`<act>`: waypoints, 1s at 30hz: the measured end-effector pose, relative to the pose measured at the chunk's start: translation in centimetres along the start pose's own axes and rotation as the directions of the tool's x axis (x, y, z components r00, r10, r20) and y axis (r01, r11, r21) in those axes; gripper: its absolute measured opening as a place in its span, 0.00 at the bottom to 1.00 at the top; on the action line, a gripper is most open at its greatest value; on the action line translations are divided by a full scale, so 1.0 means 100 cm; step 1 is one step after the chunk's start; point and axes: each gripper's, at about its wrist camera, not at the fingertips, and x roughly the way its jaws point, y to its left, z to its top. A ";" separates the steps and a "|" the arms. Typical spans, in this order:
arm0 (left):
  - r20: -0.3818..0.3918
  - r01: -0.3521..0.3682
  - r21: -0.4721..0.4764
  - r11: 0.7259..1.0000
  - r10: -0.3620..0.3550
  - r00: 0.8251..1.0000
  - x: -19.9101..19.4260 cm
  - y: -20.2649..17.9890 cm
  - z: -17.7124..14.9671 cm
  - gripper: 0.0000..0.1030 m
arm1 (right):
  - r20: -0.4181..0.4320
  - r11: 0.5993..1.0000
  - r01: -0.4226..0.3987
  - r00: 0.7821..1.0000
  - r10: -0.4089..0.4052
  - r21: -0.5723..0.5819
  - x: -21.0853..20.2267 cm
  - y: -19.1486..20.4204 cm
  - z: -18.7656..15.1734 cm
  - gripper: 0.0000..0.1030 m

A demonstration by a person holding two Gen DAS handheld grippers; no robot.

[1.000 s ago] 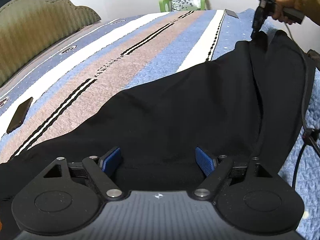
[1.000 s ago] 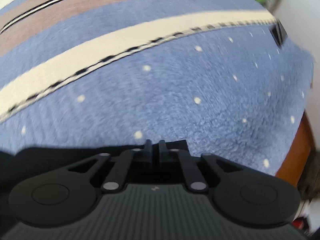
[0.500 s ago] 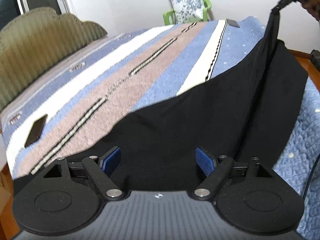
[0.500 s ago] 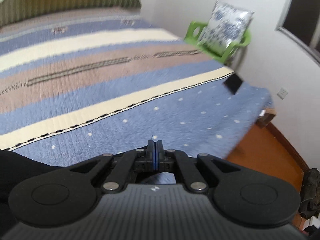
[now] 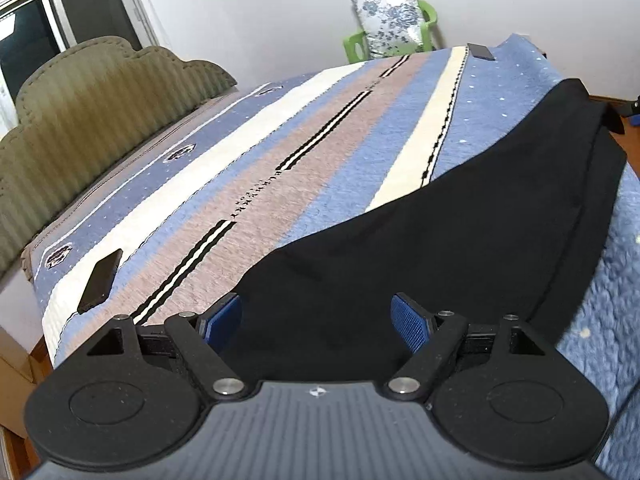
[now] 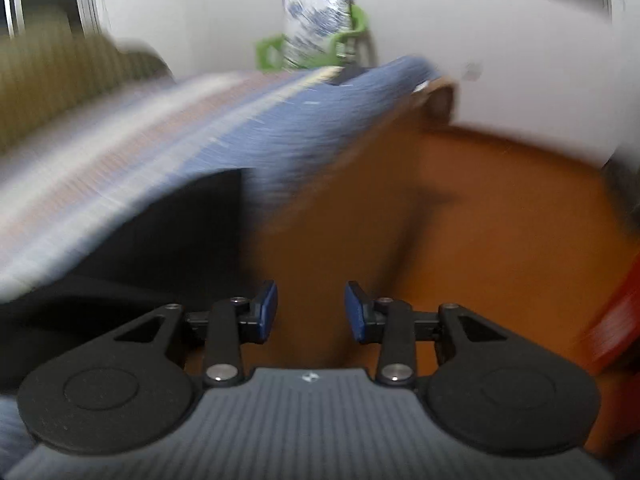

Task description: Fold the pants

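Left wrist, smooth black pants [image 5: 460, 216] draped over fuzzy striped blanket [image 5: 280, 152]

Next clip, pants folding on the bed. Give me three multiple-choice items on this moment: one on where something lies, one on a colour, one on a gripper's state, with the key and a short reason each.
1. Where do the black pants lie on the striped blanket in the left wrist view?
A. along the right side of the bed
B. against the headboard
C. on the green chair

2. What colour is the chair that holds the floral pillow?
A. red
B. green
C. white

3. What is the state of the right gripper?
A. shut on the pants
B. shut on nothing
C. open, holding nothing

Key: 1 A, the dark cloth runs along the bed's right edge; 2 B, bright green arms show beside the pillow; 3 C, its blue pads stand apart with only floor between them.
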 end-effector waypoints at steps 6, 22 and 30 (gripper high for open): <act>-0.011 0.030 -0.037 0.999 -0.030 0.999 -0.004 0.000 -0.005 0.79 | 0.183 0.610 -0.419 0.893 0.411 0.673 0.021 -0.031 -0.046 0.57; -0.058 -0.019 -0.096 0.995 0.014 0.998 -0.009 0.019 -0.019 0.80 | 0.234 0.678 -0.345 0.939 0.253 0.650 0.001 -0.035 -0.037 0.11; -0.033 -0.027 -0.290 0.957 0.019 0.999 -0.014 0.046 -0.016 0.80 | 0.147 0.835 -0.350 0.937 0.318 0.424 -0.043 0.035 -0.044 0.34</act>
